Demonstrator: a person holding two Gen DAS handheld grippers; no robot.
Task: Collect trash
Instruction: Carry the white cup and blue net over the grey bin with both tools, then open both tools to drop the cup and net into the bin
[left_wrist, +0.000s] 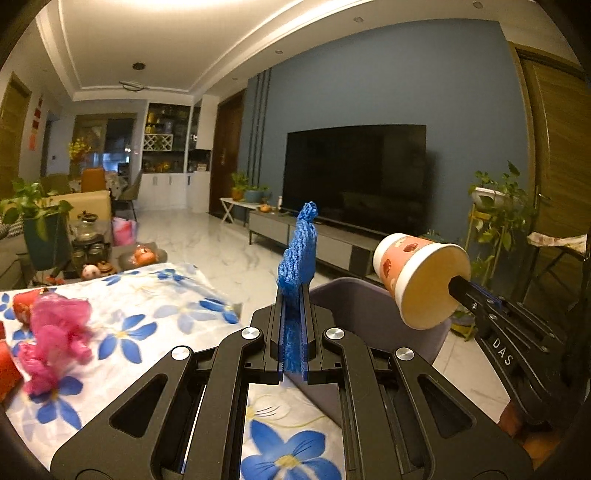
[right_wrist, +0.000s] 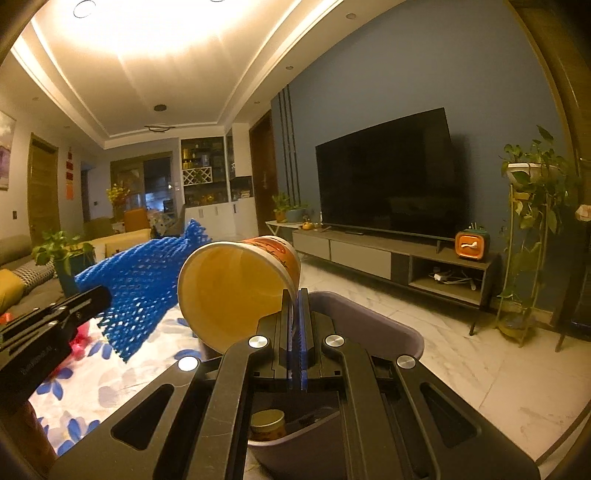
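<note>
My left gripper (left_wrist: 293, 295) is shut on a blue foam net sleeve (left_wrist: 298, 254), which stands up out of the jaws; the same blue net (right_wrist: 144, 288) shows from the side in the right wrist view. My right gripper (right_wrist: 294, 295) is shut on the rim of an orange patterned paper cup (right_wrist: 240, 284), tipped on its side with its mouth toward the camera. In the left wrist view the cup (left_wrist: 417, 277) hangs above a grey-purple bin (left_wrist: 373, 310). The bin (right_wrist: 369, 325) lies just under both grippers.
A table with a blue-flower cloth (left_wrist: 147, 325) carries a crumpled pink plastic bag (left_wrist: 55, 336) and red items at its left. A small jar (right_wrist: 267, 424) lies inside the bin. Beyond are a TV (left_wrist: 354, 173) on a low cabinet, potted plants and marble floor.
</note>
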